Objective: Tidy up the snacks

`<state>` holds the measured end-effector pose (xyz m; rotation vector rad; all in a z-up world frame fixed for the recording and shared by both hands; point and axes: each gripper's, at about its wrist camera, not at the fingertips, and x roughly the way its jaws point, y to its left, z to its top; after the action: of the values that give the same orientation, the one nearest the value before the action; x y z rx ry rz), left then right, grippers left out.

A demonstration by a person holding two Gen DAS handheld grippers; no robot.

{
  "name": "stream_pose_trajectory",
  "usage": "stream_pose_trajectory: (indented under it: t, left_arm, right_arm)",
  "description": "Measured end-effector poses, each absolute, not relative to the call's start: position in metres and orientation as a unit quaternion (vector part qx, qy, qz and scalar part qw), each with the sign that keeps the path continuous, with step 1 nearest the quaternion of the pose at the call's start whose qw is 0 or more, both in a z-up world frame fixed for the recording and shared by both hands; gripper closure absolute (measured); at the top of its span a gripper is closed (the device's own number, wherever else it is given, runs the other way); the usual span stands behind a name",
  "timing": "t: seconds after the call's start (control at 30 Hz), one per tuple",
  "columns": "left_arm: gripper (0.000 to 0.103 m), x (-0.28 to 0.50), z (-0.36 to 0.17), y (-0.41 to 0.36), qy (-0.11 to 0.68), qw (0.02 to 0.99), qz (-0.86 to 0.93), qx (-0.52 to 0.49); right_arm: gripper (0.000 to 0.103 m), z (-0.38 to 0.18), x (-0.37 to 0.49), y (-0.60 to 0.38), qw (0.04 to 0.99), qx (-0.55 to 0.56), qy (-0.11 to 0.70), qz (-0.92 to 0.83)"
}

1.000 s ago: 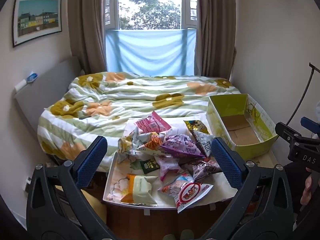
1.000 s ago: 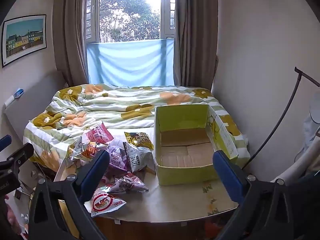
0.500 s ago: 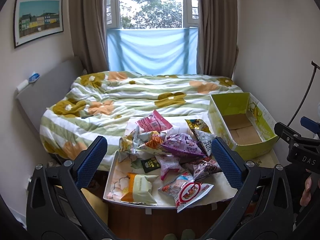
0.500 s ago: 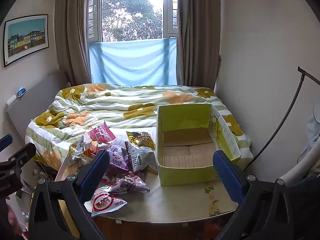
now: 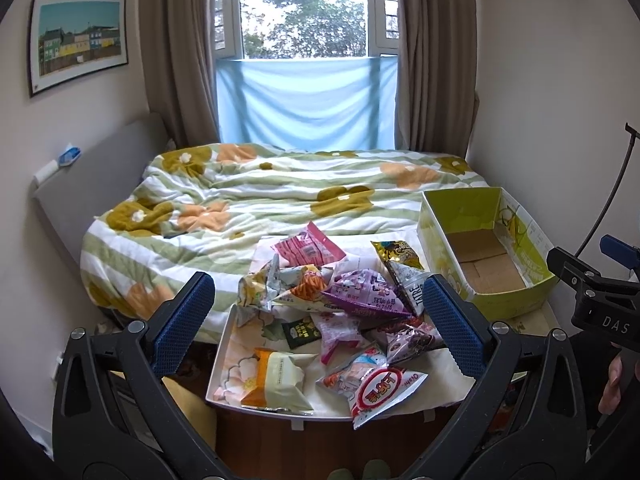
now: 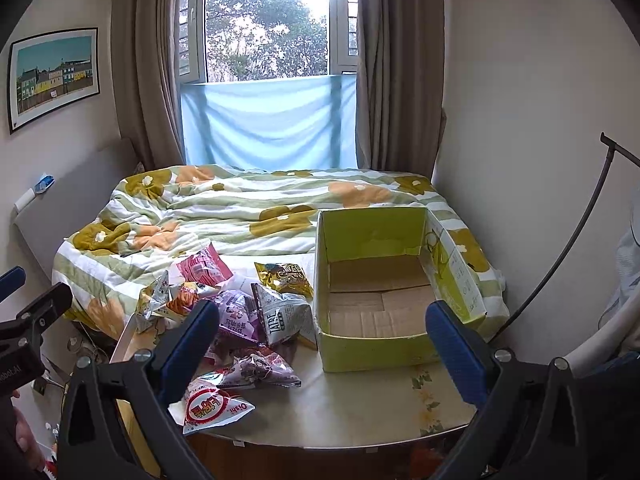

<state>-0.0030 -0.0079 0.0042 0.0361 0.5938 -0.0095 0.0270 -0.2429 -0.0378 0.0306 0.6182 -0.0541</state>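
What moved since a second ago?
Only the cameras drifted a little: both views slid slightly, so the two hand-held grippers shifted a touch. Nothing was grabbed or let go. The left hand-held gripper and right hand-held gripper stay open, the snack pile lies untouched, and the green box stays empty.

Small table [image 6: 360, 408] with floral cover stands at the foot of the bed [image 5: 280, 196]. On its left half lies a heap of snack packets [image 5: 340, 308]. A green cardboard box [image 6: 376, 344], open-topped, sits on the right half, just beside the heap.
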Motion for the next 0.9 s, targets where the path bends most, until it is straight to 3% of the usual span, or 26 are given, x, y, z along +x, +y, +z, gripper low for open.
stream_pose_trajectory:
  t: [0.9]
  left_arm:
    - [0.001, 0.0039, 0.0015, -0.0155, 0.297, 0.955, -0.008, 0.022]
  right_arm:
    - [0.0, -0.0385, 0.0302, -0.2425, 0.951, 0.015, 0.307, -0.024]
